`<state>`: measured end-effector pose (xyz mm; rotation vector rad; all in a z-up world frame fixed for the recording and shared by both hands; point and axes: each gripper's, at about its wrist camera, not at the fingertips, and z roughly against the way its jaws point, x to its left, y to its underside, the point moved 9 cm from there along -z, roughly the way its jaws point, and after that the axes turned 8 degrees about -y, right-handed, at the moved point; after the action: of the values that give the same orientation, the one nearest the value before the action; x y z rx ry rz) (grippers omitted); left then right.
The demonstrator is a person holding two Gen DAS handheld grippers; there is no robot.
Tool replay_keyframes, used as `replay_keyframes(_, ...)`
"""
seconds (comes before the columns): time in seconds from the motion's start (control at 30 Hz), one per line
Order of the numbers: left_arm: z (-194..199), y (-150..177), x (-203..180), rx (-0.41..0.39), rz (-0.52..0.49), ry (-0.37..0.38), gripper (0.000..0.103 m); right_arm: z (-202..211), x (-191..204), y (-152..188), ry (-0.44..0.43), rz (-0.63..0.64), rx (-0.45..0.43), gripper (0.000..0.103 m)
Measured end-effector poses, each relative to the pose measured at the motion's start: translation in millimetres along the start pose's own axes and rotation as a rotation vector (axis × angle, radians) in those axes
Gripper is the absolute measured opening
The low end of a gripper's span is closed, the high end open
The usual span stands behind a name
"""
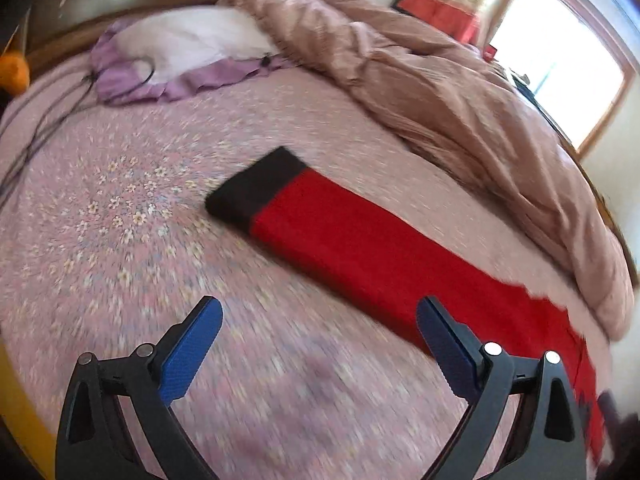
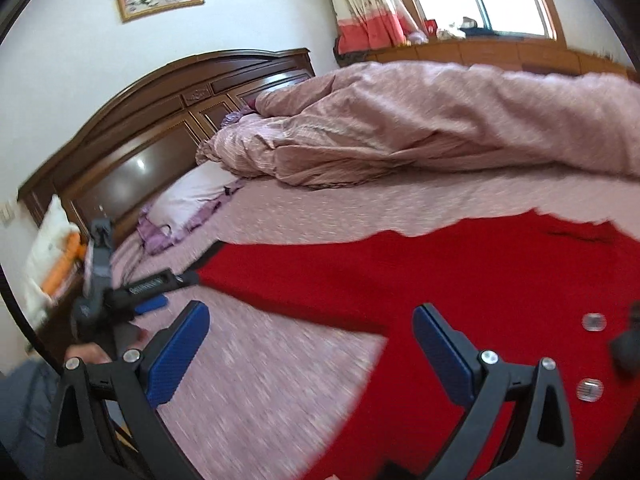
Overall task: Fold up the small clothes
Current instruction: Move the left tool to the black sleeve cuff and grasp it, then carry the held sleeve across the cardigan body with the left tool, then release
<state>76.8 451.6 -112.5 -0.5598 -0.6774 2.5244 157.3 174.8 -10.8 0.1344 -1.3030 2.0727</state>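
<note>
A red garment (image 1: 372, 248) lies flat on the pink floral bedsheet (image 1: 132, 208), its long sleeve stretched out and ending in a black cuff (image 1: 256, 188). My left gripper (image 1: 320, 344) is open and empty, hovering over the sheet just short of the sleeve. In the right wrist view the garment's red body (image 2: 460, 272) with clear buttons (image 2: 593, 322) fills the right side. My right gripper (image 2: 312, 344) is open and empty above the garment's edge. The left gripper also shows in the right wrist view (image 2: 150, 304), near the sleeve end.
A bunched pink duvet (image 1: 460, 92) lies along the far side of the bed. A white pillow with purple trim (image 1: 184, 44) sits by the dark wooden headboard (image 2: 160, 128). Dark cables (image 1: 52, 116) trail on the sheet at left. A window (image 1: 560, 60) is at right.
</note>
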Motion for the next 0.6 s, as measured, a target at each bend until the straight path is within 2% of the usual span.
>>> replay_keyframes(0.1,-35,-3,19,0.113,0.134,0.031,0.094,-26,5,-7,-0.034,-0.037,-0.001,0.103)
replay_keyframes(0.17,-38,-16,23,0.061,0.178,0.055,0.095,-34,3,-8,-0.041,-0.039,-0.006,0.103)
replay_keyframes(0.23,-50,-28,26,0.07,0.199,0.062,0.095,-41,0,-8,-0.039,-0.035,-0.004,0.103)
replay_keyframes(0.33,-60,-47,30,0.042,0.235,0.085,0.095,-48,-16,-9,-0.009,-0.027,0.006,0.103)
replay_keyframes(0.4,-62,-54,32,0.033,0.267,0.101,0.089,-48,-31,-11,0.011,-0.048,0.008,0.103)
replay_keyframes(0.43,-64,-58,35,0.03,0.292,0.104,0.076,-47,-38,-12,0.015,-0.066,0.003,0.103)
replay_keyframes(0.47,-67,-61,39,0.034,0.318,0.098,0.053,-43,-46,-12,0.015,-0.084,-0.001,0.103)
replay_keyframes(0.5,-69,-61,40,0.042,0.332,0.096,0.036,-41,-55,-12,0.019,-0.106,-0.006,0.103)
replay_keyframes(0.53,-73,-58,44,0.076,0.364,0.103,0.008,-40,-64,-12,0.026,-0.127,-0.008,0.103)
replay_keyframes(0.6,-78,-52,47,0.117,0.423,0.131,0.004,-36,-78,-11,0.037,-0.163,-0.014,0.103)
